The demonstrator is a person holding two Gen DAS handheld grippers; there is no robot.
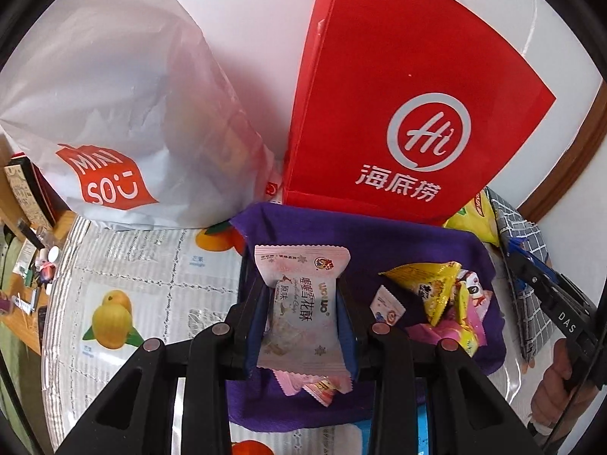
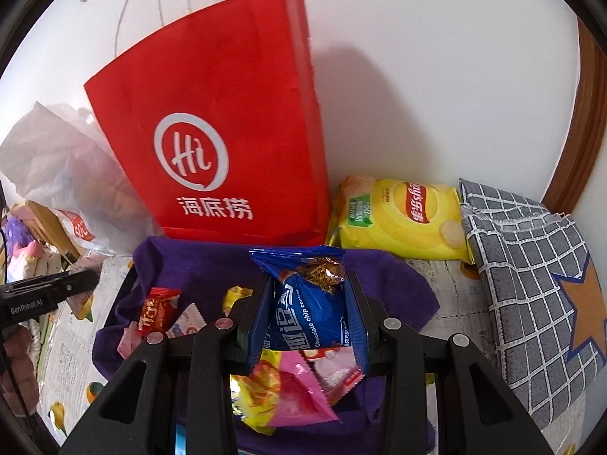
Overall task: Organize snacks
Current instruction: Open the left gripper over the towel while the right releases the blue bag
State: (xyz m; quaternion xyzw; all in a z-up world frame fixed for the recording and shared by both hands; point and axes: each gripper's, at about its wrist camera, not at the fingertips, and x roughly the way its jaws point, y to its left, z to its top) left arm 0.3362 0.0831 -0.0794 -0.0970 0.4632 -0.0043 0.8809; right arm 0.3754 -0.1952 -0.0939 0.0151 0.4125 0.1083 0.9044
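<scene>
Only our right view showed the glossy yellow crisp bag [image 2: 402,216]. Our left gripper [image 1: 303,311] clenched a pale pink crinkly nougat packet [image 1: 299,303]; the right gripper [image 2: 309,314] clenched a shiny blue foil cookie packet [image 2: 307,303].

Both views are bright and evenly lit, with soft daylight on the white wall [image 2: 436,76]. The red bag [image 2: 212,132] throws a soft shadow rightward onto it. Fisheye bending curves the edges, corners go black, and near parts look slightly soft.
</scene>
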